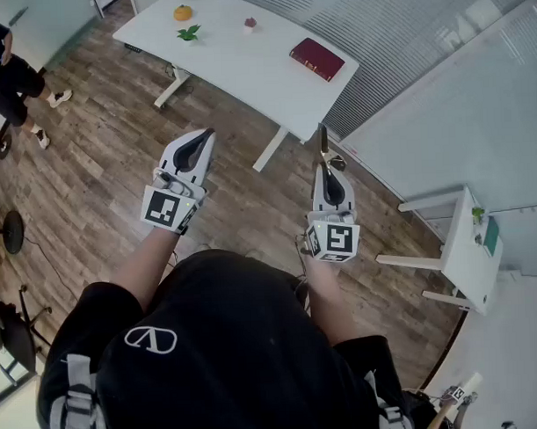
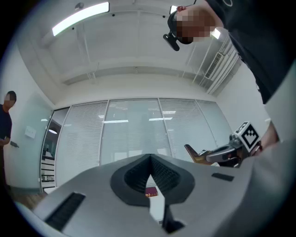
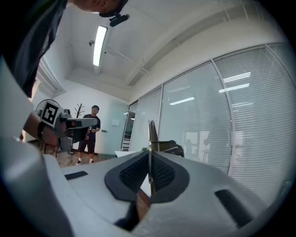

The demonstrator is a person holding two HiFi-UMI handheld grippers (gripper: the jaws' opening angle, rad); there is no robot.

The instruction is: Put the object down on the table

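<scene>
Head view: left tongs (image 1: 204, 138) and right tongs (image 1: 327, 166) hang over the floor, well short of the far table (image 1: 237, 70).
Left gripper view: its tongs are closed, empty.
Right gripper view: its tongs pinch the thin object (image 3: 151, 132), held in the air.

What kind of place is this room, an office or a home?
Most likely an office or meeting room. A long white table stands on a wood-pattern floor, the walls are glass partitions with blinds, and a strip light runs along the ceiling.
</scene>
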